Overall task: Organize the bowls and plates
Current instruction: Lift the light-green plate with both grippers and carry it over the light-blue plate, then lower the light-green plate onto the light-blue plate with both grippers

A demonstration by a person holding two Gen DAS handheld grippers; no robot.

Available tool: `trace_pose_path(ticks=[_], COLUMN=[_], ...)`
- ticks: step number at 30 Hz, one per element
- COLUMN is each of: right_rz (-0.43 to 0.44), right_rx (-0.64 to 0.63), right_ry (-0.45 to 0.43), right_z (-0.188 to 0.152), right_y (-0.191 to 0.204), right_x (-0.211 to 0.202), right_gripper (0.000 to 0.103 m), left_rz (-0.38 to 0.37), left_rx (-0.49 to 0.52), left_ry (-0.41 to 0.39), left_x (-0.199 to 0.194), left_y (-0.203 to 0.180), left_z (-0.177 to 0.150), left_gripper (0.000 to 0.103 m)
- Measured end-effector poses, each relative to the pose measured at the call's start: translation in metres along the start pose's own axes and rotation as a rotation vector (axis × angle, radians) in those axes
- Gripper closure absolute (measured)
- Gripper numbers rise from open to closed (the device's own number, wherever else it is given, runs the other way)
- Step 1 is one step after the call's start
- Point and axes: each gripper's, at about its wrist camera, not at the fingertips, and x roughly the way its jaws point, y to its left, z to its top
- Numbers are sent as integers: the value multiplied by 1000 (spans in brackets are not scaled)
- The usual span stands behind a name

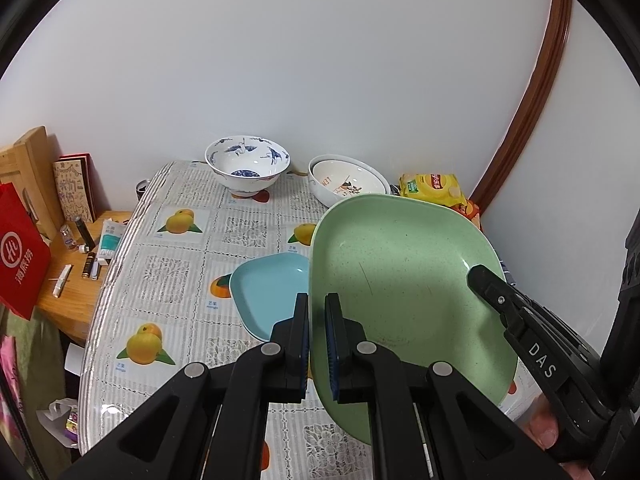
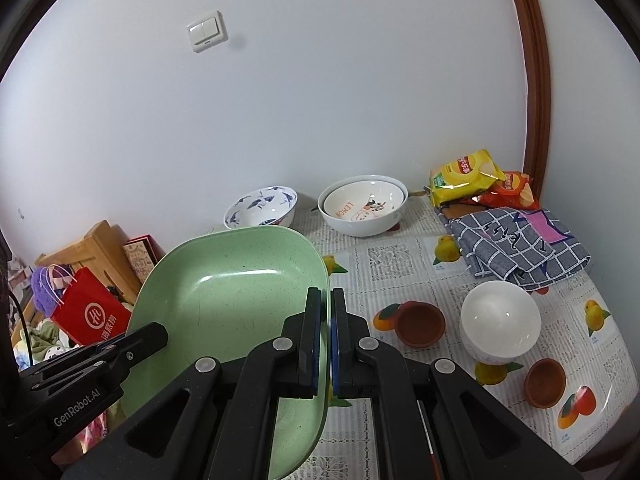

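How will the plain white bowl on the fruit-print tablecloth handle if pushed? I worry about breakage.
The plain white glossy bowl looks ceramic, so probably stiff, fairly heavy and breakable. Its narrow foot suggests it could tip if pushed near the rim. The glaze likely makes it slippery.

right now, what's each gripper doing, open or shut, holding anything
left gripper: shut on the left rim of the green plate.
right gripper: shut on the same plate's right rim.

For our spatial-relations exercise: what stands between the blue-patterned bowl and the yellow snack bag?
Two nested white bowls stand between the blue-patterned bowl and the yellow snack bag; both wrist views show this.
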Motion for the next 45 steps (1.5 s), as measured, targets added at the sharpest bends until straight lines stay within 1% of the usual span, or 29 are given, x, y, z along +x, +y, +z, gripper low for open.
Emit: trace_pose_path(ticks=[5, 27, 33, 45], right_rz=[2, 14, 16, 25], right_rx=[-2, -19, -19, -21], right_ry=[0, 38, 69, 166], right_z=[0, 0, -3, -15], right_y=[1, 19, 18, 14], right_x=[2, 37, 57, 118], right_gripper=[99, 99, 99, 99], left_rz=[0, 21, 28, 52], left_rx=[-5, -42, -54, -96], left_ry=[2, 28, 58, 154], left_x=[1, 22, 41, 99], left_y=[4, 27, 35, 59], left_z=[1, 8, 5, -1], left_gripper=[95, 95, 95, 95])
